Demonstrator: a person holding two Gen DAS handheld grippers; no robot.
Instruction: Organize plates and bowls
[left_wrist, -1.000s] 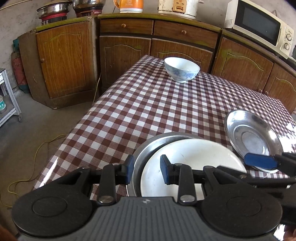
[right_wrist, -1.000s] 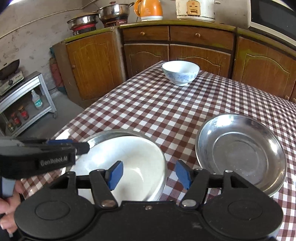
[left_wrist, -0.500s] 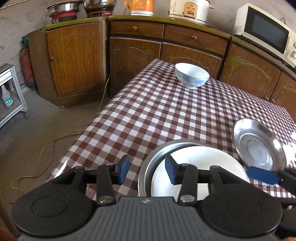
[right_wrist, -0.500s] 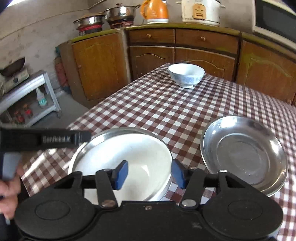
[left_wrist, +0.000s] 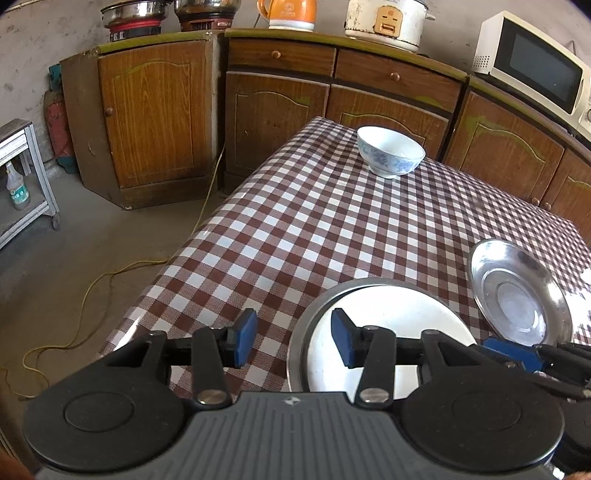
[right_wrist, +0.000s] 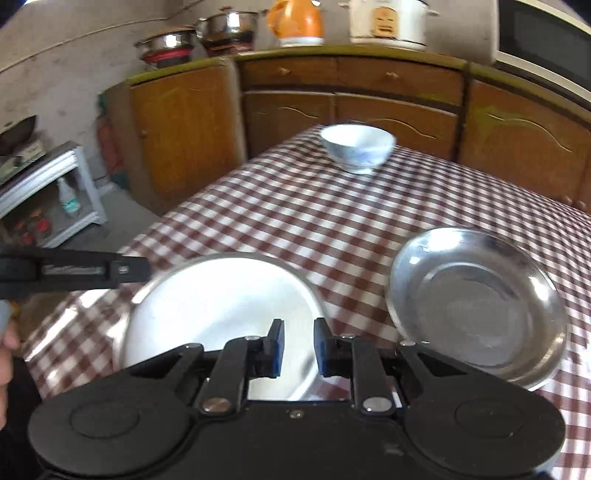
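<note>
Left gripper (left_wrist: 291, 341): opening, blue pads apart and astride the near-left rim of the steel plate (left_wrist: 295, 354), one pad outside over the cloth, the other inside above the white plate (left_wrist: 388, 314). Touching neither. Probably letting go of a rim no longer in need of steadying.

Right gripper (right_wrist: 299, 352): drawn together to a narrow slit at the near-right rim of the same stack. Unclear, through the blur, whether any rim is nipped there. Likely taking over the stack from that side.

White plate nested inside the steel plate, close to the near edge of the table (left_wrist: 295, 229), toward its near-left corner. Nested, presumably, to gather flat ware into one pile. Smooth, matt white and shallow against a thin, raised, brushed metal lip.

Second steel plate (right_wrist: 476, 306) just beside the stack along the near edge, apart from it, empty. Round, dished, mirror-bright, with a flat centre ring; apparently next for the pile.

Bowl (left_wrist: 390, 155) well apart at the far edge, upright. Glazed white with blue pattern, deep and narrow-footed.

Underneath all, glossy brown-and-white checked oilcloth: slick, and easy to slide on.
</note>
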